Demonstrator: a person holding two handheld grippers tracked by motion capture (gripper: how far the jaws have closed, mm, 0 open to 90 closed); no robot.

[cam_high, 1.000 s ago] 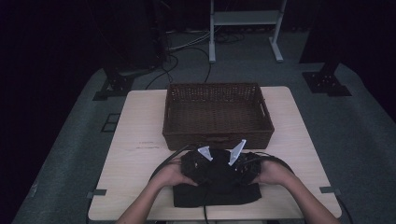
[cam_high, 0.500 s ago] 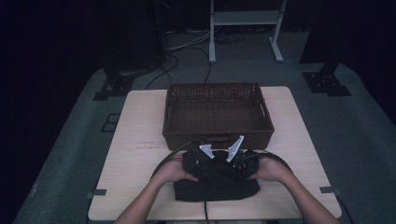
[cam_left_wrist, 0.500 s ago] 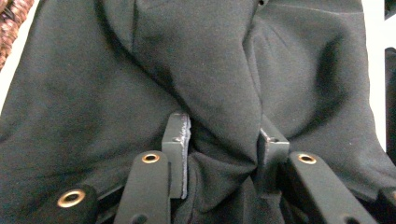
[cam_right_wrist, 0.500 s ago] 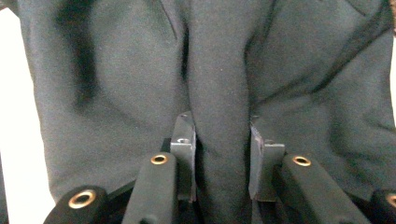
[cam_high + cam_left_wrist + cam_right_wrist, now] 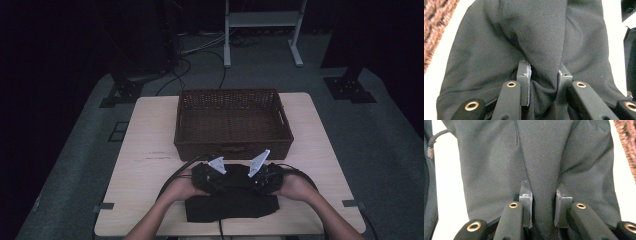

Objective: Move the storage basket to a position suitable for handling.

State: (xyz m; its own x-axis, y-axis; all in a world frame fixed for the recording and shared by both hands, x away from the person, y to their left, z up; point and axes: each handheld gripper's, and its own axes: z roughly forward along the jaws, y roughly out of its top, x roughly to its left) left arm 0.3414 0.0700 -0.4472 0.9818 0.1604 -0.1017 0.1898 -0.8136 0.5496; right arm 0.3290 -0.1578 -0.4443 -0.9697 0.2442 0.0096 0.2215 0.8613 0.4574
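Observation:
A black cloth (image 5: 230, 206) lies near the table's front edge. It spreads across the left gripper view as black cloth (image 5: 544, 30) and across the right gripper view as black cloth (image 5: 544, 150). My left gripper (image 5: 220, 179) has just been closing on the cloth. Its pads pinch a raised fold of it at the left gripper (image 5: 543, 67). My right gripper (image 5: 252, 180) has also just been closing, and at the right gripper (image 5: 542, 187) it is shut on a second ridge of the cloth. Both grippers rest low on the cloth, side by side.
A brown wicker basket (image 5: 232, 148) stands just behind the cloth at mid-table, its weave showing at the basket (image 5: 434, 30) and the basket (image 5: 626, 140). Bare light wood table (image 5: 150, 130) lies on either side. Cables trail from the grippers, and stands and cables sit on the floor beyond.
Both hands have stayed nearly in place on the cloth. The grey plates on top of the grippers have shifted slightly.

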